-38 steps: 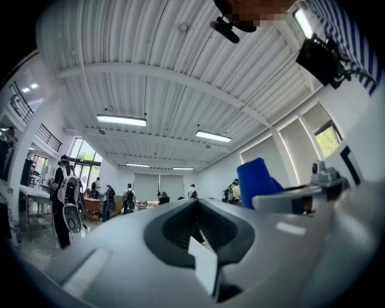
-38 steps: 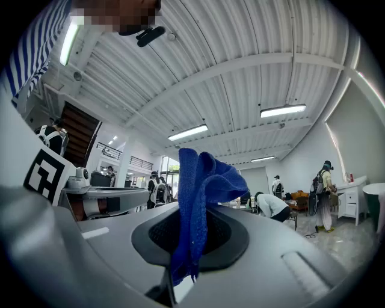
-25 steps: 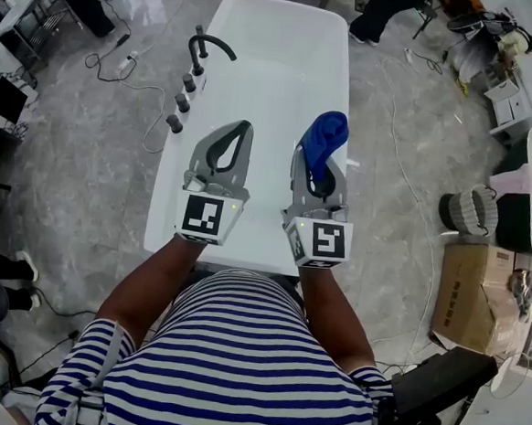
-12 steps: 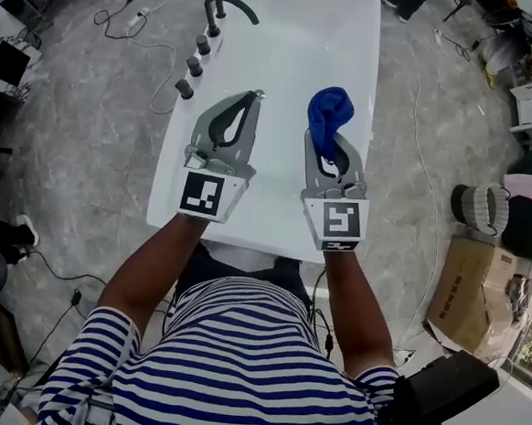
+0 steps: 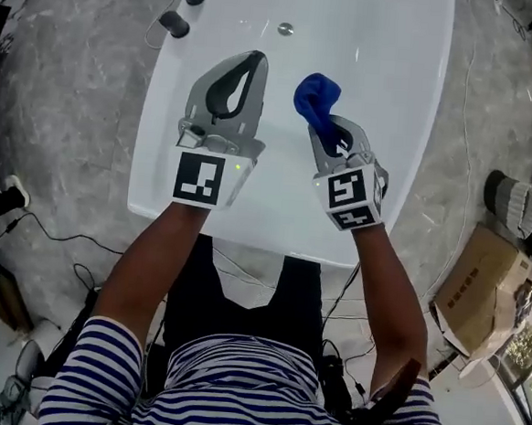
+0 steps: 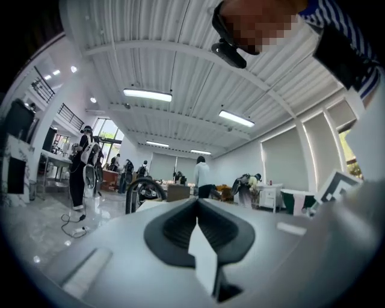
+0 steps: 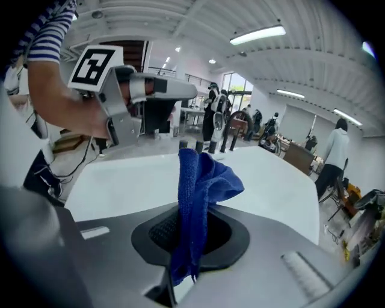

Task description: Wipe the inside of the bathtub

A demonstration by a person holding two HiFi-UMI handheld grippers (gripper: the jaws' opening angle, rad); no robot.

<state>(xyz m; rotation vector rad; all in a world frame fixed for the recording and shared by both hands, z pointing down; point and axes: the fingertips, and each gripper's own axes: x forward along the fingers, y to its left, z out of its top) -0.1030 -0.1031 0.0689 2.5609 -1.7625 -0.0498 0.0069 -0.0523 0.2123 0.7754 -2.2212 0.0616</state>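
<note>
A white bathtub (image 5: 150, 175) fills the upper middle of the head view, with its drain (image 5: 285, 29) near the top. My right gripper (image 5: 321, 118) is shut on a blue cloth (image 5: 315, 96), which bunches out past the jaw tips over the tub's inside. The right gripper view shows that blue cloth (image 7: 195, 198) pinched upright between the jaws, the tub (image 7: 132, 171) beyond it. My left gripper (image 5: 257, 61) hangs beside it over the tub's left part, shut and empty. In its own view the left gripper (image 6: 197, 202) points level across the room.
Dark tap knobs (image 5: 174, 23) stand on the tub's upper left rim. Cables (image 5: 58, 232) trail over the grey stone floor on the left. A cardboard box (image 5: 475, 288) and a woven basket (image 5: 514, 201) sit to the right. Several people (image 6: 81, 171) stand far off.
The view has closed in on the tub. Both grippers have moved forward over its inside, the right one still holding the blue cloth. The tap has slid out of frame.
</note>
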